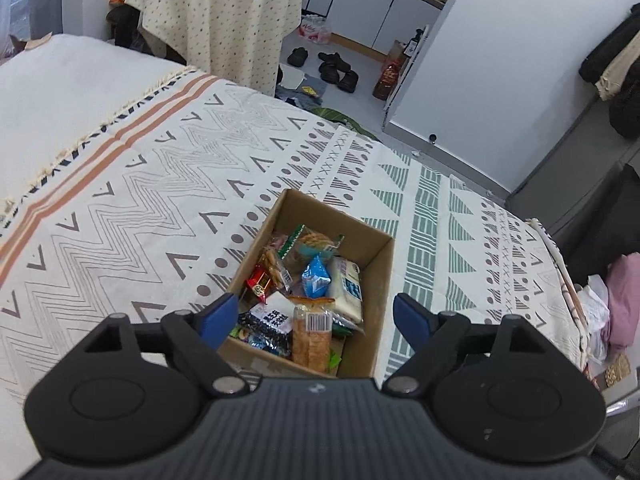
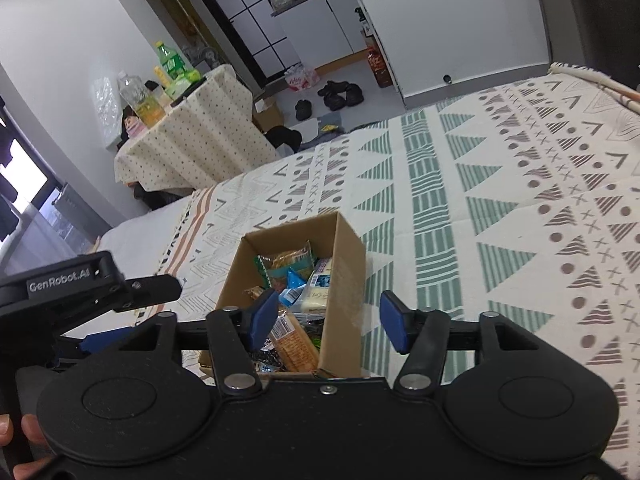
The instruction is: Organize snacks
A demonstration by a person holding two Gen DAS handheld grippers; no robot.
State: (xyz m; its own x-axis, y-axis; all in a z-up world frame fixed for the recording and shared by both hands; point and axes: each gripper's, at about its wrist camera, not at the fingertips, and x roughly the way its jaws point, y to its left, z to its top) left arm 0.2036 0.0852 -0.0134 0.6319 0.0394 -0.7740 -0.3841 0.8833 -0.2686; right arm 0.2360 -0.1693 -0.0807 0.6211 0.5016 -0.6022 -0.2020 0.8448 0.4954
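Note:
An open cardboard box sits on the patterned bedspread and holds several snack packets: a blue one, a red one, an orange cracker pack and a white one. My left gripper hovers above the box's near end, open and empty. The box also shows in the right wrist view. My right gripper is open and empty above the box's near right wall. The left gripper's body shows at the left of the right wrist view.
The patterned bedspread stretches all around the box. Beyond the bed stands a small table with a dotted cloth that carries bottles. Shoes lie on the floor by a white cabinet.

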